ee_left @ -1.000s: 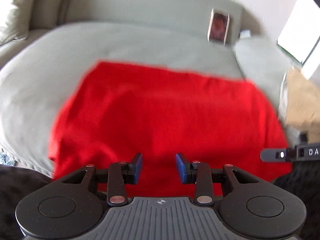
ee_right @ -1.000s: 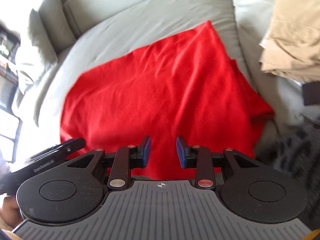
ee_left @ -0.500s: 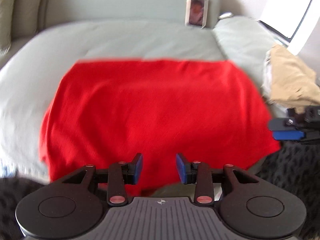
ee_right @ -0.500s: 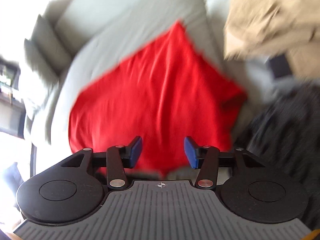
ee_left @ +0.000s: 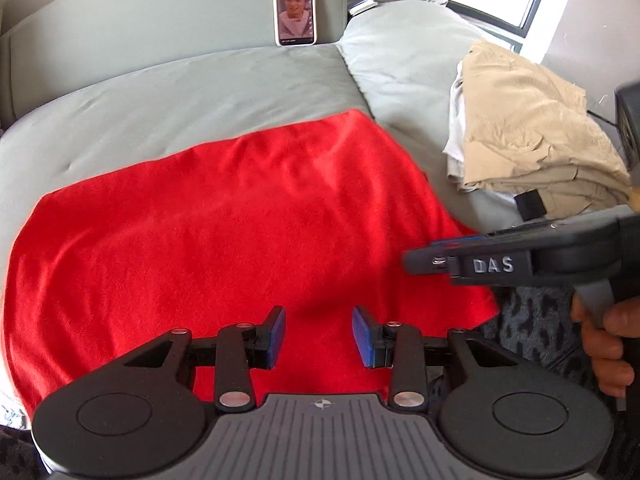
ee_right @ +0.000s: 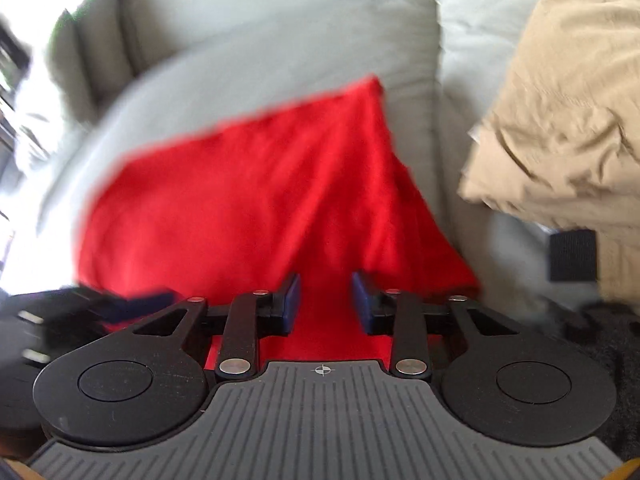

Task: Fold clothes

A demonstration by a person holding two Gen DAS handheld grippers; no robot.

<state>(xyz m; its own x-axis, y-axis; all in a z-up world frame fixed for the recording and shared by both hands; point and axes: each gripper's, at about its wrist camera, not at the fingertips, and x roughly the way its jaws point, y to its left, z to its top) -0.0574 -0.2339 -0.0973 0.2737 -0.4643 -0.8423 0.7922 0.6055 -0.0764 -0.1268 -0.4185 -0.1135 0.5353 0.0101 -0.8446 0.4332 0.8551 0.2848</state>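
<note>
A red cloth [ee_left: 240, 220] lies spread flat on the grey sofa cushion [ee_left: 180, 92], its near edge hanging over the front. My left gripper [ee_left: 319, 320] hovers open above that near edge, nothing between its blue pads. In the right wrist view my right gripper [ee_right: 326, 292] is over the red cloth [ee_right: 260, 184] near its right front corner. Its jaws are closing, a gap still shows, and no cloth is pinched. From the left wrist view the right gripper [ee_left: 414, 259] reaches in from the right, held by a person's hand [ee_left: 608, 340].
A stack of folded beige clothes [ee_left: 532, 120] sits on the cushion to the right, also large in the right wrist view [ee_right: 560, 100]. A phone [ee_left: 295, 12] leans against the sofa back. A dark patterned rug [ee_left: 532, 328] lies below the sofa's front.
The left gripper swung rightward along the cloth's near edge. The right gripper moved in over the cloth's right front corner; its jaws widened, then narrowed.
</note>
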